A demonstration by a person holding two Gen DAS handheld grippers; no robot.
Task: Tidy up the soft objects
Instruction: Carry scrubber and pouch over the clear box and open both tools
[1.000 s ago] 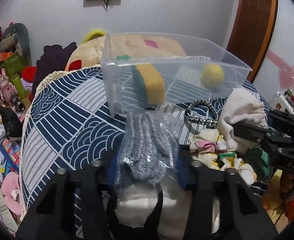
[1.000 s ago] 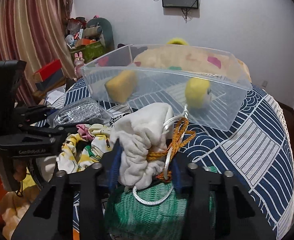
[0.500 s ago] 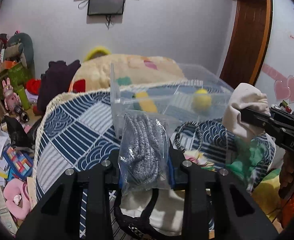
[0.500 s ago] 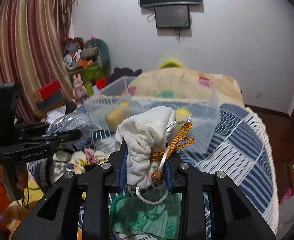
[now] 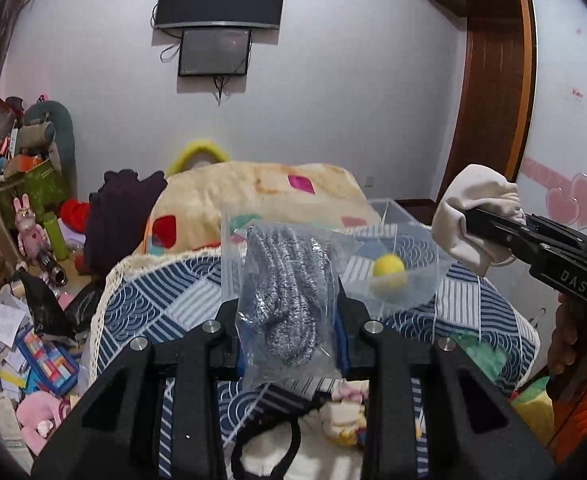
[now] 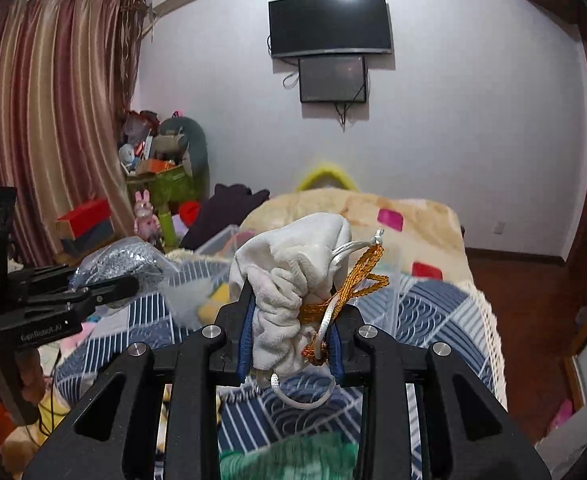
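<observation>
My left gripper (image 5: 289, 320) is shut on a clear plastic bag of grey knit fabric (image 5: 289, 296) and holds it up above the table. My right gripper (image 6: 291, 334) is shut on a cream drawstring pouch (image 6: 293, 276) with orange and white cords, also lifted. The pouch shows at the right of the left wrist view (image 5: 473, 216), the bag at the left of the right wrist view (image 6: 121, 260). Behind both stands a clear plastic bin (image 5: 409, 240) holding a yellow ball (image 5: 389, 268) and a yellow sponge (image 6: 213, 304).
The table wears a blue and white patterned cloth (image 5: 161, 304). More soft items lie below the grippers: floral fabric (image 5: 345, 416), a green cloth (image 6: 289, 460), a white cloth (image 5: 265, 456). A blanket-covered bed (image 5: 261, 192) is behind. Clutter covers the floor at left (image 5: 25, 344).
Both grippers have risen and tilted up with their loads; the bin and table now sit lower and farther in both views.
</observation>
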